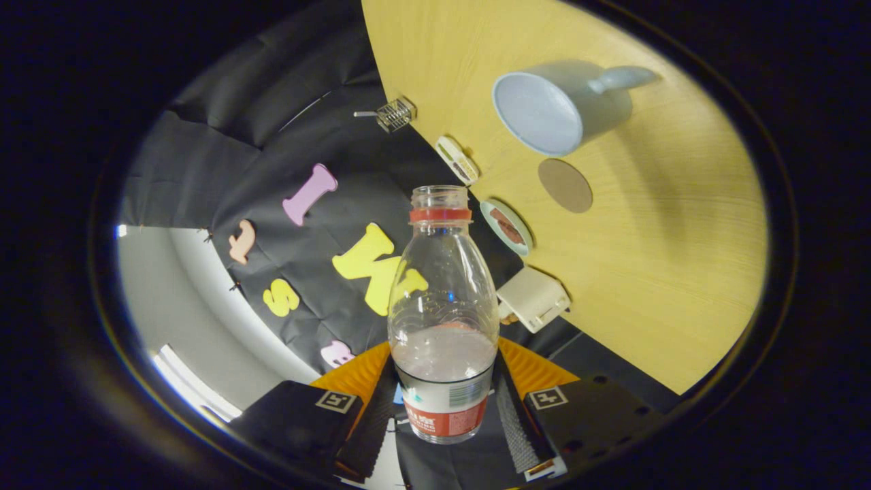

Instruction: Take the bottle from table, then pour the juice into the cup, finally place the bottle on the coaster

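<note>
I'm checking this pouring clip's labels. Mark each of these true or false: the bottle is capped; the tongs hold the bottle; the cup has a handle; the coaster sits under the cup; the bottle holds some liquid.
1. The bottle is capped. False: its mouth is open, with only a ring around the neck.
2. The tongs hold the bottle. True: both fingers press its lower body.
3. The cup has a handle. True.
4. The coaster sits under the cup. False: it lies bare on the table beside the cup.
5. The bottle holds some liquid. True: it fills the lower part.
</note>
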A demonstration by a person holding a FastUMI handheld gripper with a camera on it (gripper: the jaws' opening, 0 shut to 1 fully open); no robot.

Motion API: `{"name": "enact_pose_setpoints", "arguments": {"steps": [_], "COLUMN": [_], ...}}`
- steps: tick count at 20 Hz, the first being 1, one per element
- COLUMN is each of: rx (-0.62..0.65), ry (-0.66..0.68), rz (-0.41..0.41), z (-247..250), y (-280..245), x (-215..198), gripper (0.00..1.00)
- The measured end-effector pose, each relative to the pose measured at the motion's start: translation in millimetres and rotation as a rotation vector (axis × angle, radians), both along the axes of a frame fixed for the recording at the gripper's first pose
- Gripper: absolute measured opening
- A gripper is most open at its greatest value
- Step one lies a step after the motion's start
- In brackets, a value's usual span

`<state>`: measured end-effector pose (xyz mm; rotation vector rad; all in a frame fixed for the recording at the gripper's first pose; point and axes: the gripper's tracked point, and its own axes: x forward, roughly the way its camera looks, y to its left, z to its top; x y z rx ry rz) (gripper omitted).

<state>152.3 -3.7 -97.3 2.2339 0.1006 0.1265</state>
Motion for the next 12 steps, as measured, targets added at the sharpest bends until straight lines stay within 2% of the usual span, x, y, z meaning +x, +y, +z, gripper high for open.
{"name": "enact_pose_setpoints", "arguments": {"steps": [5, 12], "rx": [-0.096, -0.529], "ry": [-0.004, -0.070], "rz": [0.004, -0.003], "z": [11, 38], "y": [7, 22], "x": [-2, -4], "gripper": [0.77, 0.77]}}
